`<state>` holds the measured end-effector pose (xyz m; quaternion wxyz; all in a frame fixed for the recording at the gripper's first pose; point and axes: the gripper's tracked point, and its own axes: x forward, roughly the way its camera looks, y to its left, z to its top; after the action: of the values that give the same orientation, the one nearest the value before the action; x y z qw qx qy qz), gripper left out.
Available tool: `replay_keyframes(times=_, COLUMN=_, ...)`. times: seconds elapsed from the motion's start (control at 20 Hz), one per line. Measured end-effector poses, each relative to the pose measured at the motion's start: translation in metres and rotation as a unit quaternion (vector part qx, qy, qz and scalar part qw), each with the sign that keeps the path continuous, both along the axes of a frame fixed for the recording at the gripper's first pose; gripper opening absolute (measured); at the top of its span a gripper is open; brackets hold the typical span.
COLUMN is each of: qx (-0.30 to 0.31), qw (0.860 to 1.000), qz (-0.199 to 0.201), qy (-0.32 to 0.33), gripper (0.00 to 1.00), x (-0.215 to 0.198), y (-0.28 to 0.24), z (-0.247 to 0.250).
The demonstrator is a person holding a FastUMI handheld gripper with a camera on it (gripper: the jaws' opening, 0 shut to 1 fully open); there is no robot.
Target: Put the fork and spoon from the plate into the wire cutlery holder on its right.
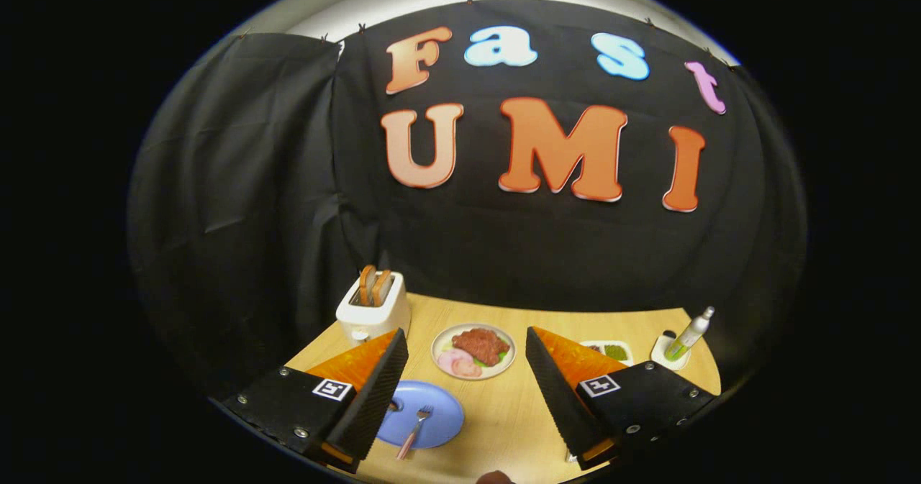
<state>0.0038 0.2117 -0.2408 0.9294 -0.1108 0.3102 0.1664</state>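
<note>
Fork on blue plate, claw (466, 390) spread wide

Pink-handled fork (414, 431) lies on the plate (432, 405) (tines pointing away); toaster (373, 308) holds two slices.

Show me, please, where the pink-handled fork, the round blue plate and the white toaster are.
pink-handled fork (414, 430): gripper view, on its handle.
round blue plate (440, 411): gripper view, on its bare right part.
white toaster (381, 316): gripper view, on its front wall.
</note>
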Motion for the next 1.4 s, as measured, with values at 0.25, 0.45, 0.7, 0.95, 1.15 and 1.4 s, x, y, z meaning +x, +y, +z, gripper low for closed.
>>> replay_keyframes(times=0.25, qx=-0.018, qw=0.991, qz=0.009, qy=0.133, gripper=0.99, x=-0.031, y=0.029, z=-0.076)
replay_keyframes(times=0.45, qx=-0.026, qw=0.966, qz=0.003, qy=0.258, gripper=0.97, x=-0.068, y=0.036, z=-0.136)
replay_keyframes(times=0.7, qx=-0.092, qw=0.94, qz=-0.003, qy=0.328, gripper=0.97, x=-0.089, y=0.016, z=-0.183)
replay_keyframes(times=0.95, qx=-0.12, qw=0.918, qz=-0.003, qy=0.378, gripper=0.92, x=-0.107, y=0.014, z=-0.211)
replay_keyframes(times=1.15, qx=-0.137, qw=0.902, qz=-0.013, qy=0.41, gripper=0.84, x=-0.117, y=0.011, z=-0.233)
replay_keyframes(times=1.4, qx=-0.153, qw=0.881, qz=-0.011, qy=0.448, gripper=0.67, x=-0.134, y=0.01, z=-0.251)
